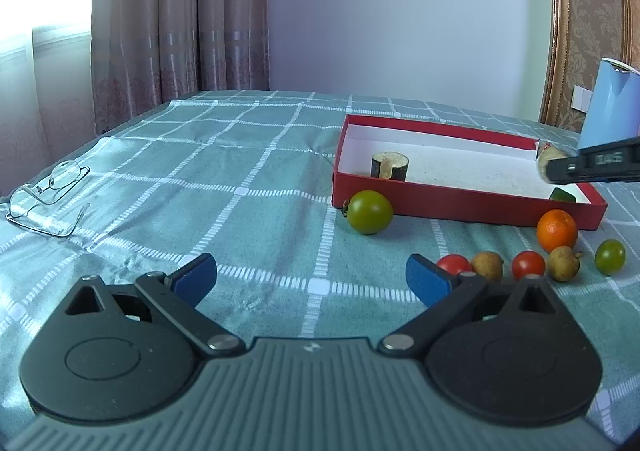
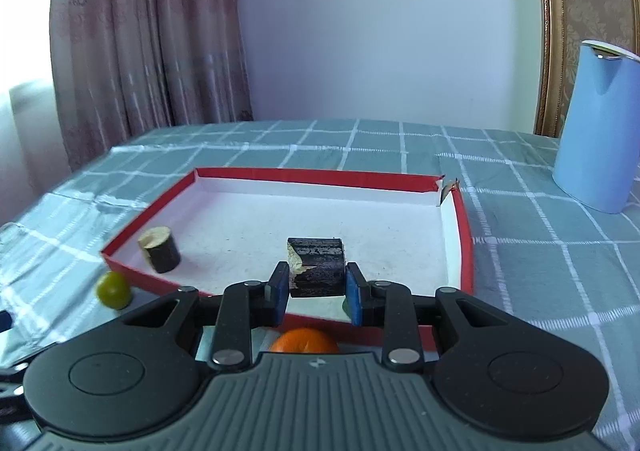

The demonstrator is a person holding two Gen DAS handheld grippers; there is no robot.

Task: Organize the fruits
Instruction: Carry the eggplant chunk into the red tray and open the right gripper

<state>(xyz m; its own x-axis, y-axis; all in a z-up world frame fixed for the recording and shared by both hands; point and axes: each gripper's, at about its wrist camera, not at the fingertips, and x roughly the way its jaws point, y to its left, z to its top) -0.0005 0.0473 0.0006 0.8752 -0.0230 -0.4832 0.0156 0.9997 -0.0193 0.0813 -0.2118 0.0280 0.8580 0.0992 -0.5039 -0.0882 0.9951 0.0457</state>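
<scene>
The right hand-held gripper clamps a dark sugarcane piece above the near edge of the red tray, while the left hand-held gripper gapes wide and empty over the surface.

Red shallow cardboard box on checked tablecloth | dark-barked cane chunk inside, 9 o'clock corner | round green tomato just outside, 7 o'clock | wire-rimmed glasses well apart, 9 o'clock

the left gripper sits low and near with its blue pads spread wide, nothing between them. the right gripper is raised, tilted down, its pads clamped on a dark chunk.
</scene>
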